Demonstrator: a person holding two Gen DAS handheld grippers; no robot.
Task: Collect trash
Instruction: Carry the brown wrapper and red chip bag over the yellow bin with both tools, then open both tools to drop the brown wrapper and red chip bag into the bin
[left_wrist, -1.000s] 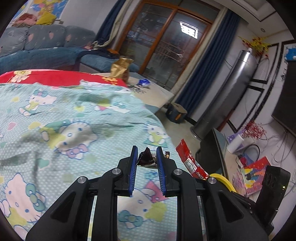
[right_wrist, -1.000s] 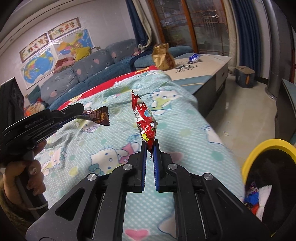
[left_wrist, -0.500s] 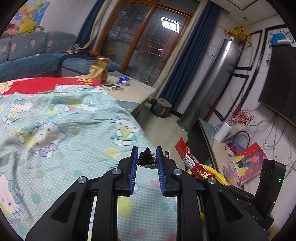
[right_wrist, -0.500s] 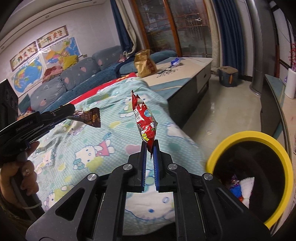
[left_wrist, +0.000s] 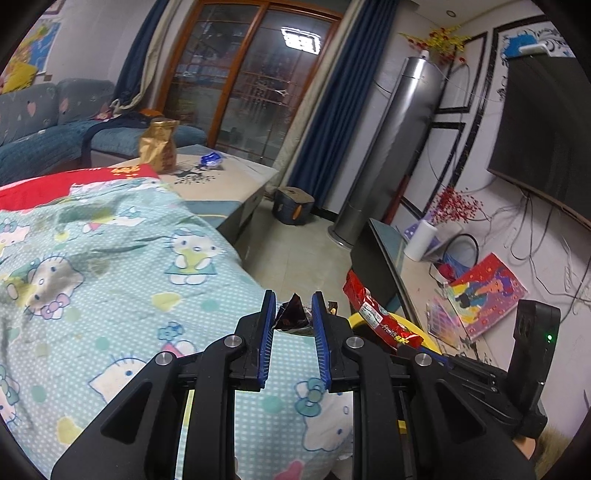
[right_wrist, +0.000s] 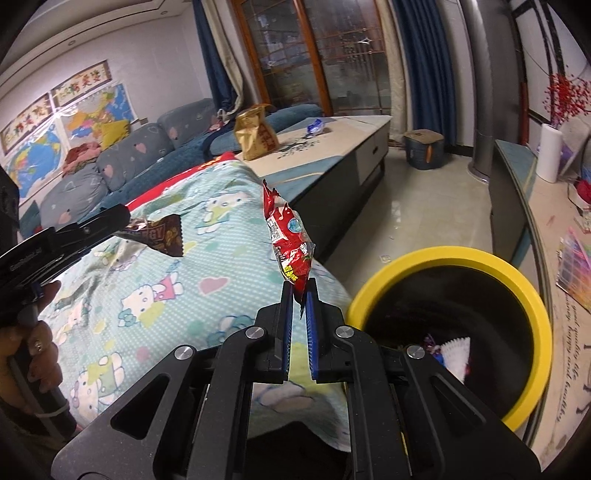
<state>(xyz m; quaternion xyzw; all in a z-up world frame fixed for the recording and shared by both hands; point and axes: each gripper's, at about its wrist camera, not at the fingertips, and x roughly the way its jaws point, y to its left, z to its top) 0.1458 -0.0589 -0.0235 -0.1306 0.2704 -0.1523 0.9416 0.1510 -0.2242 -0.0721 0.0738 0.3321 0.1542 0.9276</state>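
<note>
My left gripper (left_wrist: 293, 300) is shut on a dark brown candy wrapper (left_wrist: 293, 316), held above the edge of the Hello Kitty blanket (left_wrist: 110, 266); the wrapper also shows in the right wrist view (right_wrist: 159, 236). My right gripper (right_wrist: 299, 290) is shut on the bottom end of a red snack packet (right_wrist: 290, 243) that stands upright above its fingertips. The packet also shows in the left wrist view (left_wrist: 380, 319). A black bin with a yellow rim (right_wrist: 532, 295) stands on the floor just right of the right gripper, with some trash inside.
A low table (right_wrist: 343, 136) beyond the bed carries a gold paper bag (right_wrist: 255, 133) and a blue wrapper (right_wrist: 316, 126). A TV bench (right_wrist: 513, 184) with a paper roll runs along the right. A grey sofa (right_wrist: 122, 162) stands behind.
Both grippers have moved right, past the bed's edge, carrying their wrappers. The yellow-rimmed bin now sits nearer and larger beside the right gripper.
</note>
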